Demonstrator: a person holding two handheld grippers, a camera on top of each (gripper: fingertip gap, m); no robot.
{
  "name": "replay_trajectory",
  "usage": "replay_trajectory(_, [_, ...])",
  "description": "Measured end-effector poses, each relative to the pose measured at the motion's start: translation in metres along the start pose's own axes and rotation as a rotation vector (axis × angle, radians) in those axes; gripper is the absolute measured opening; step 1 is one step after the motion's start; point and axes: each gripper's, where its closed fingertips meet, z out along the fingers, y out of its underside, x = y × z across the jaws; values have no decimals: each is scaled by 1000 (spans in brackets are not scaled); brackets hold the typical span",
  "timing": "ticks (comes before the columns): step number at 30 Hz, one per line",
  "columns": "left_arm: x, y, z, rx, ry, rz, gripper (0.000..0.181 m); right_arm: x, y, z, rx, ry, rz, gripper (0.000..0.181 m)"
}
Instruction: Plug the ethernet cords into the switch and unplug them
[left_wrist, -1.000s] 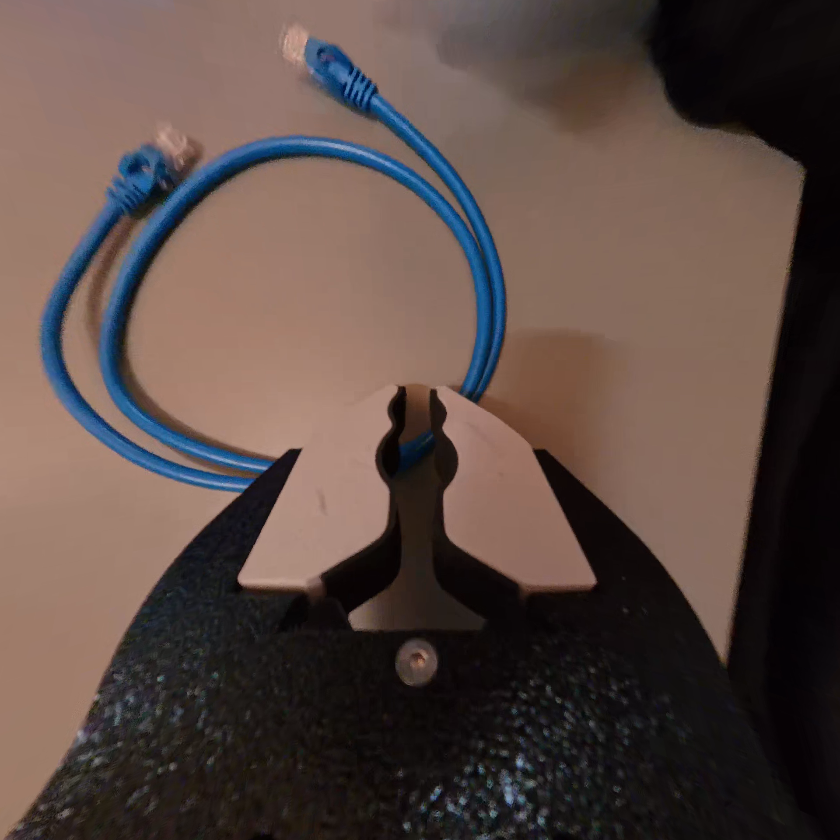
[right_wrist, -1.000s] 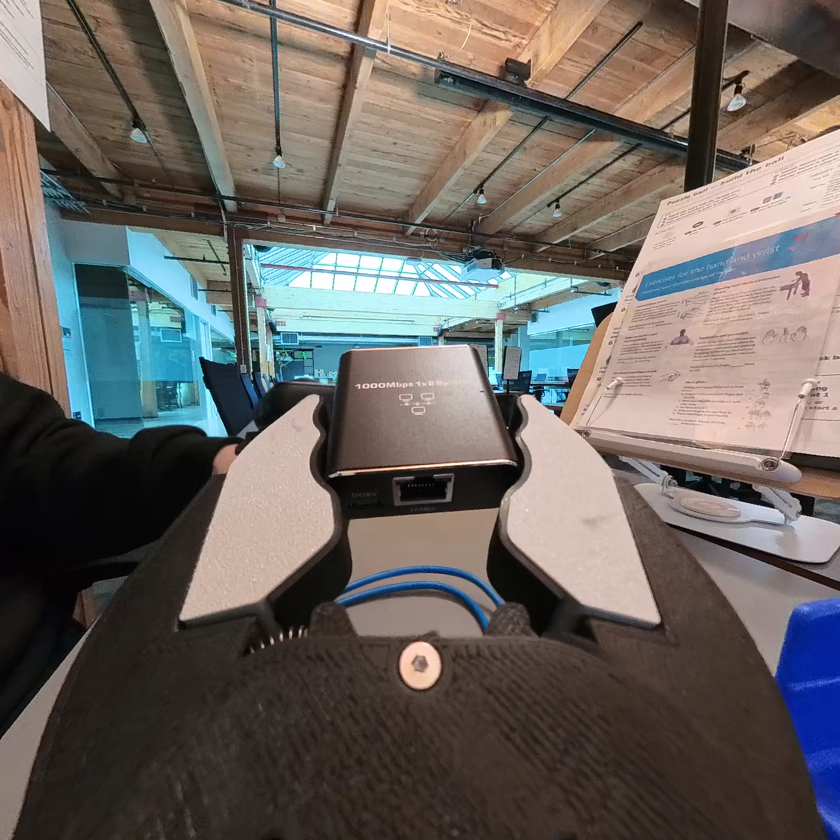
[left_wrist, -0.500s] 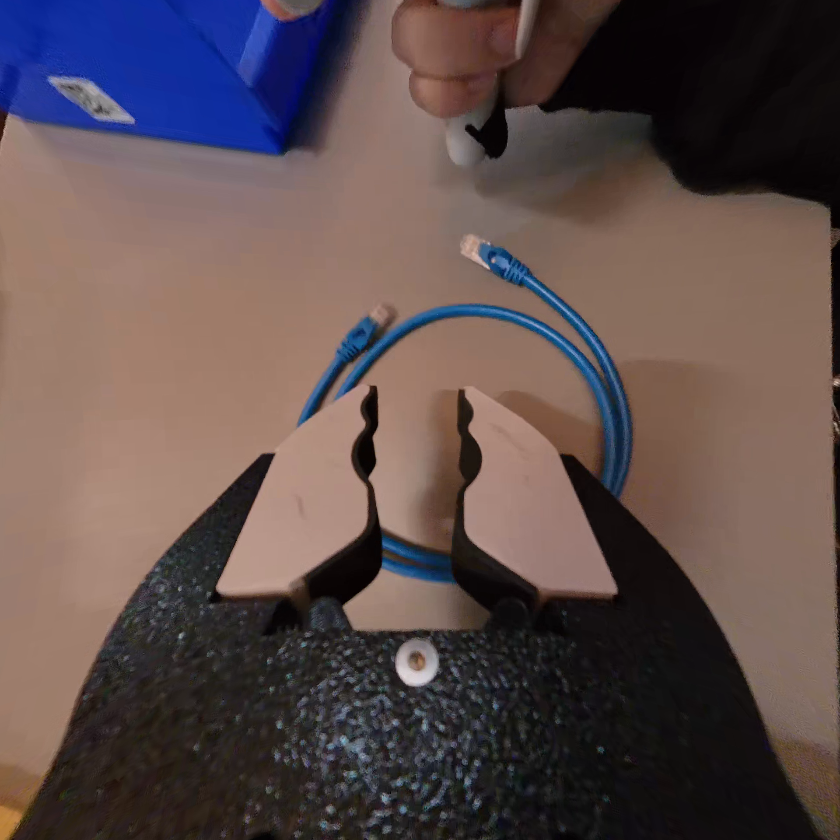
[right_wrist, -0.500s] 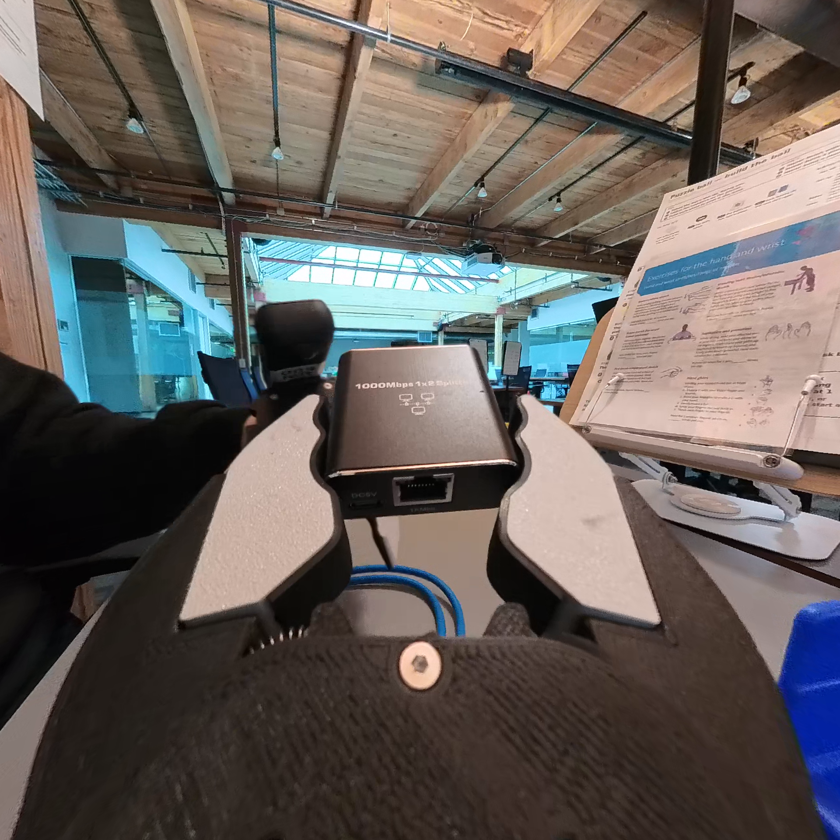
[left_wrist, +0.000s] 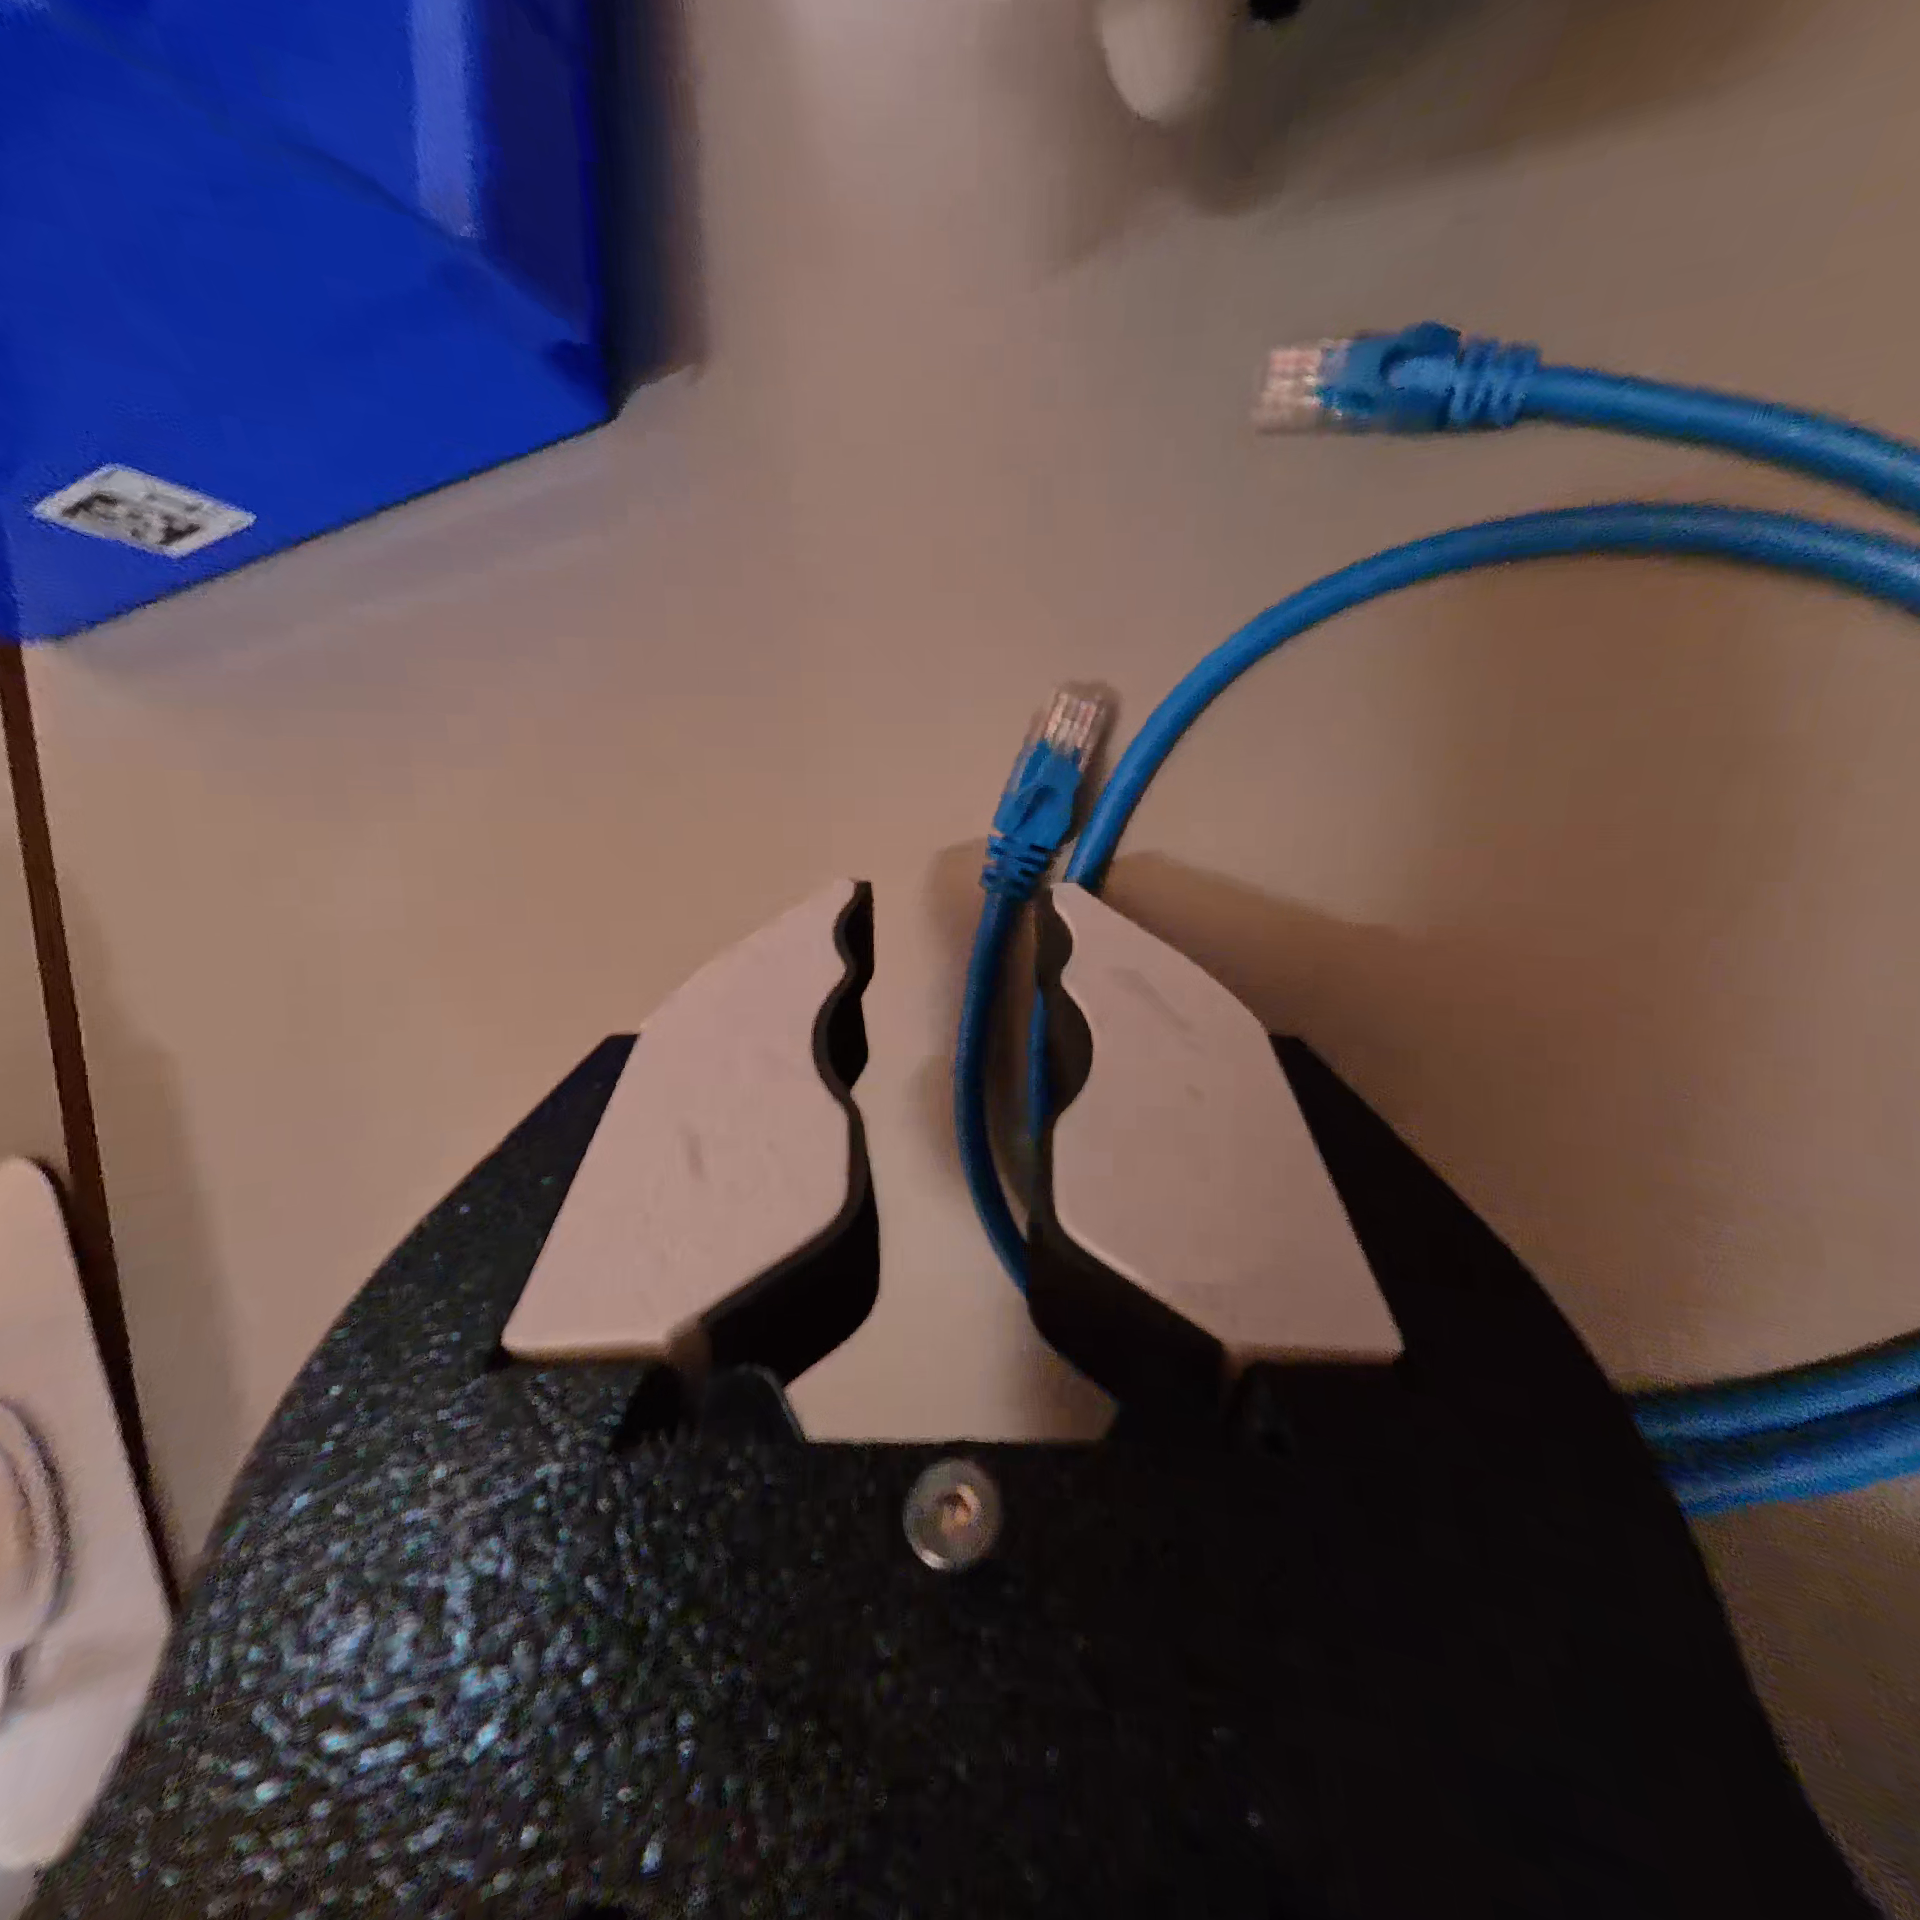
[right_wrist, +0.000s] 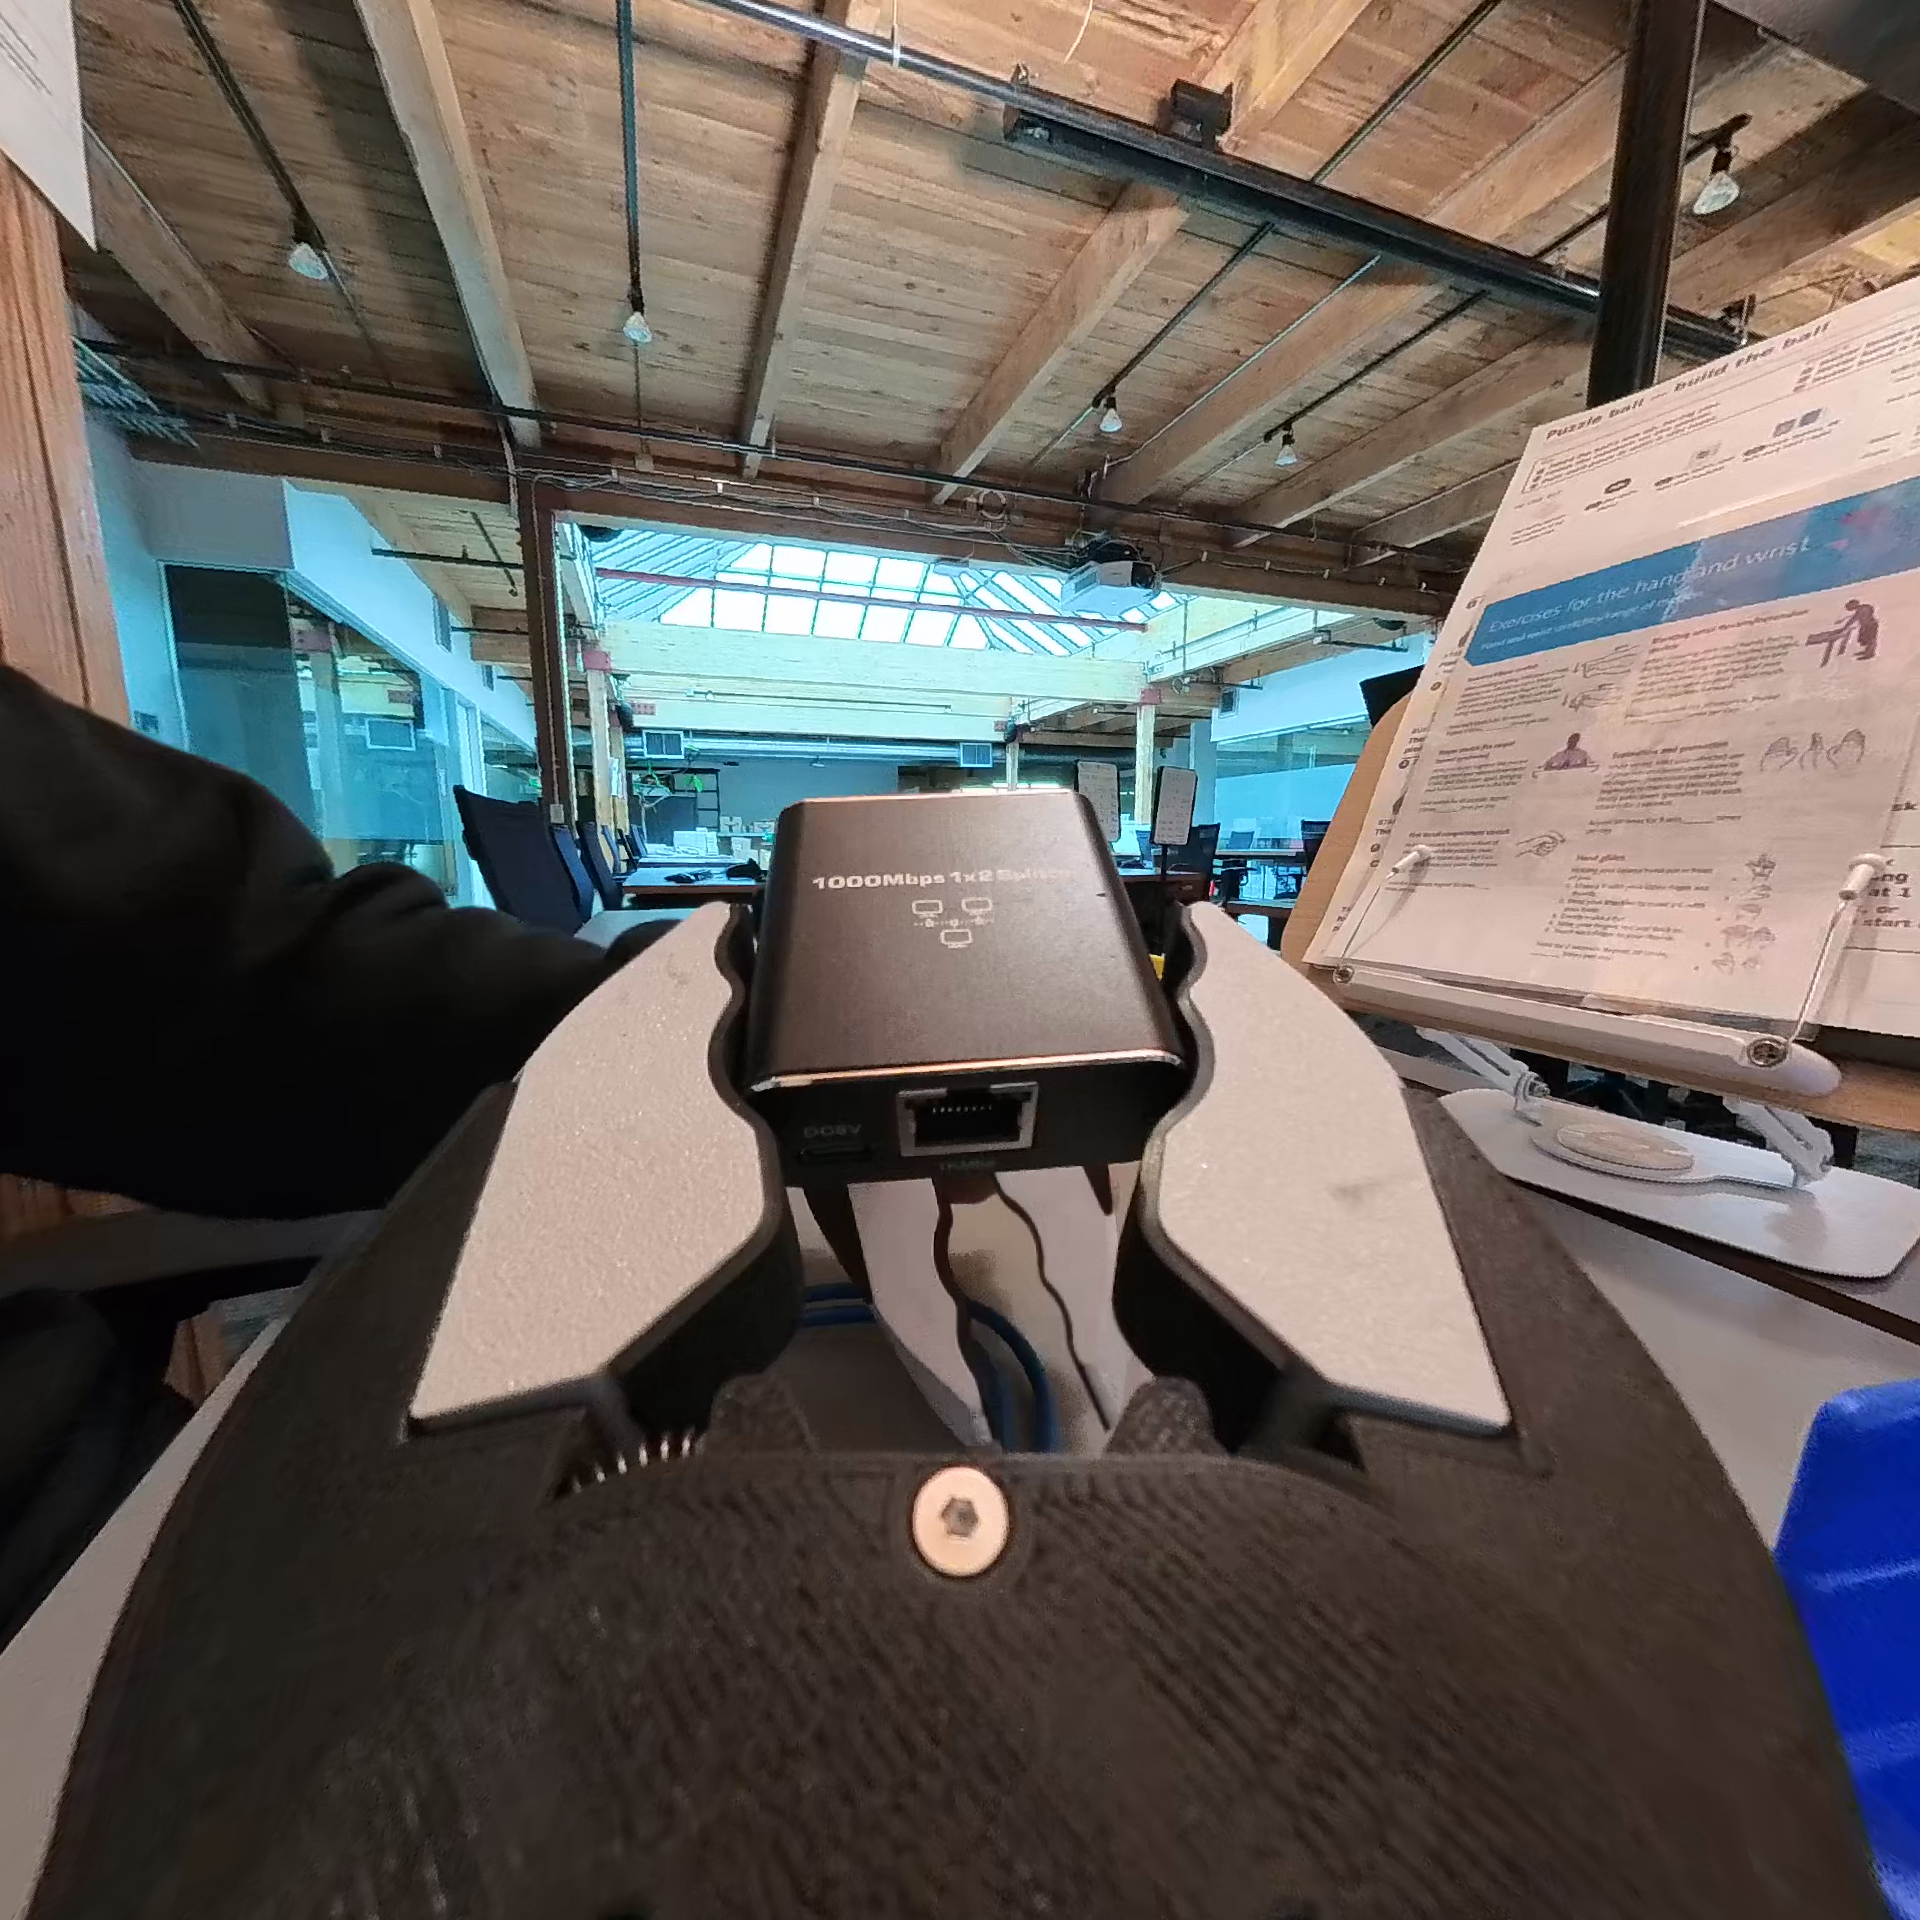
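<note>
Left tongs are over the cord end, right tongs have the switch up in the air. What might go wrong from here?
1. The left tongs are open with the cord off-centre against the right finger; closing may grip the cord behind the plug, leaving the plug floppy.
2. The neighbouring loop lies beside that plug and could get pinched too.
3. The switch is held only by its sides; pushing a plug in may make it slip.

Black speckled gripper bodies (left_wrist: 935, 1662), pale wavy-edged fingers (left_wrist: 717, 1122) (one silver screw (right_wrist: 959, 1524) each), black sleeve (right_wrist: 208, 966).
</note>
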Motion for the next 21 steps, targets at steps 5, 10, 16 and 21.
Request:
replay_trajectory(5, [9, -3, 8, -11, 115, 82, 27, 2, 3, 1, -21, 5, -6, 74])
replay_trajectory(10, [6, -7, 12, 40, 195, 35, 22, 2, 9, 3, -57, 1, -6, 75])
replay_trajectory(16, [-2, -3, 3, 104, 186, -14, 15, 2, 14, 5, -80, -2, -1, 75])
replay_trajectory(21, [5, 1, 8, 80, 193, 39, 17, 3, 16, 5, -88, 1, 1, 75])
